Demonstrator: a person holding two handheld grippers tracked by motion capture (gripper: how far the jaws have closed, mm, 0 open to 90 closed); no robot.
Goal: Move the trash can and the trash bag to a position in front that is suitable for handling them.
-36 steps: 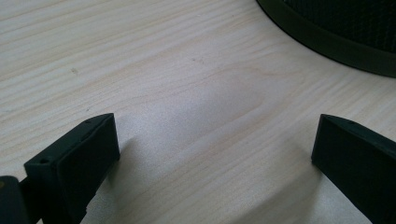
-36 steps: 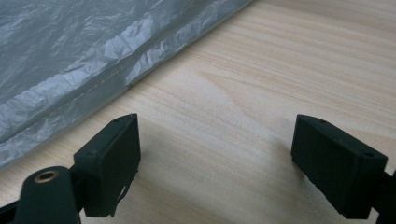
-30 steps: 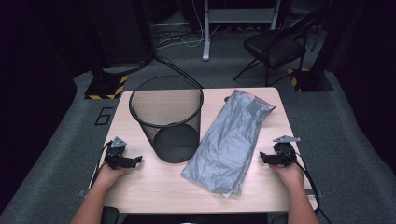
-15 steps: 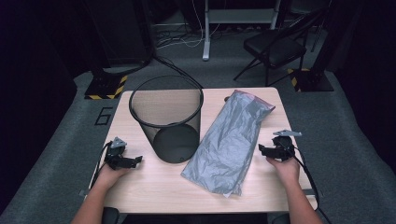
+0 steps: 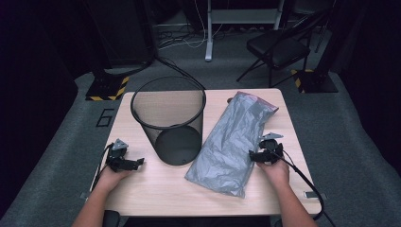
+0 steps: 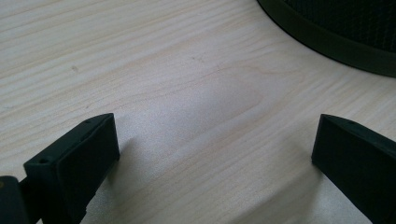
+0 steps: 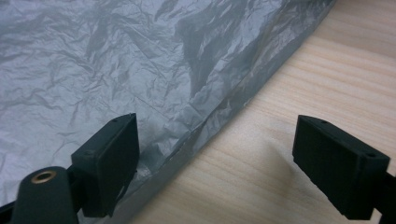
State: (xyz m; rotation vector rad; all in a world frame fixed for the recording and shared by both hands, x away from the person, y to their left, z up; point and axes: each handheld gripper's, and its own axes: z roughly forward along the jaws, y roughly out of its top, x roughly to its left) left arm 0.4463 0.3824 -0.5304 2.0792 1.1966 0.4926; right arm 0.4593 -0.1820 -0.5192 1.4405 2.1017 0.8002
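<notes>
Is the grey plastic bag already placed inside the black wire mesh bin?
No, the crumpled grey plastic bag lies flat on the light wooden table, beside the upright black wire mesh bin.

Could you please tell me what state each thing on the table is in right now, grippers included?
wire mesh bin: upright on the table, nothing inside.
grey plastic bag: lying flat and crumpled beside the bin, not held.
left gripper: jaws open over bare table.
right gripper: jaws open at the bag's edge, one jaw over the plastic.

One mesh bin (image 5: pixel 169 120), one grey bag (image 5: pixel 234 142), two tongs.
</notes>
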